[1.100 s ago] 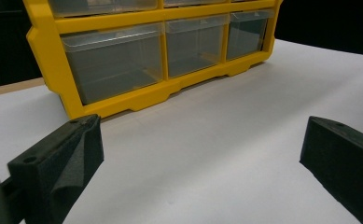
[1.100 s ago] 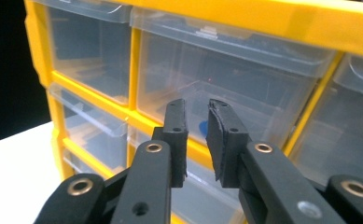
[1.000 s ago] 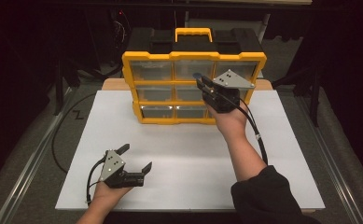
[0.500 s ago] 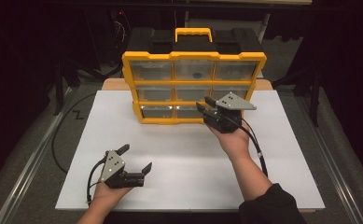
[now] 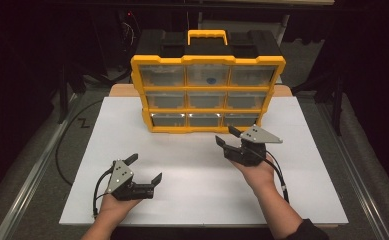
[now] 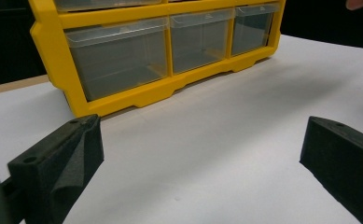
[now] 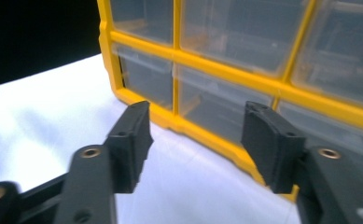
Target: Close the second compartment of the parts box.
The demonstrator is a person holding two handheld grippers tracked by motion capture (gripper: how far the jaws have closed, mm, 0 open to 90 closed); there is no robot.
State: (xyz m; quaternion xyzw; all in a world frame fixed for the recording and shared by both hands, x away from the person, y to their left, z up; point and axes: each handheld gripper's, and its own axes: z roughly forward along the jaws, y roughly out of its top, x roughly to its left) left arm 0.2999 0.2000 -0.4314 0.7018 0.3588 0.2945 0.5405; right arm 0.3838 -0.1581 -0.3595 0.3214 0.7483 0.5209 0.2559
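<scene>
1. Since the earlier frame the right claw (image 5: 228,138) has dropped from the organizer's middle drawer row to counter level, at about 5 o'clock of the box. Its jaws have just been opening and nothing sits between them.
2. Right claw now: released, jaws apart. In the right gripper view they point at the bottom drawer row (image 7: 226,105).
3. Left claw (image 5: 143,167): released wide, empty, low over the white counter (image 5: 192,165) at about 7 o'clock of the box, well apart from it.
4. Yellow drawer organizer (image 5: 208,61) stands upright at 12 o'clock on the counter's far edge, all nine clear drawers looking shut.
5. Likely step: reach for a bottom-row drawer, probably the right one (image 5: 240,120).
6. To do it well: keep jaws open until they straddle the drawer's front lip, approach level, then clench and pull straight out.
7. Risk: the box may slide forward, so brace it with the left claw.
</scene>
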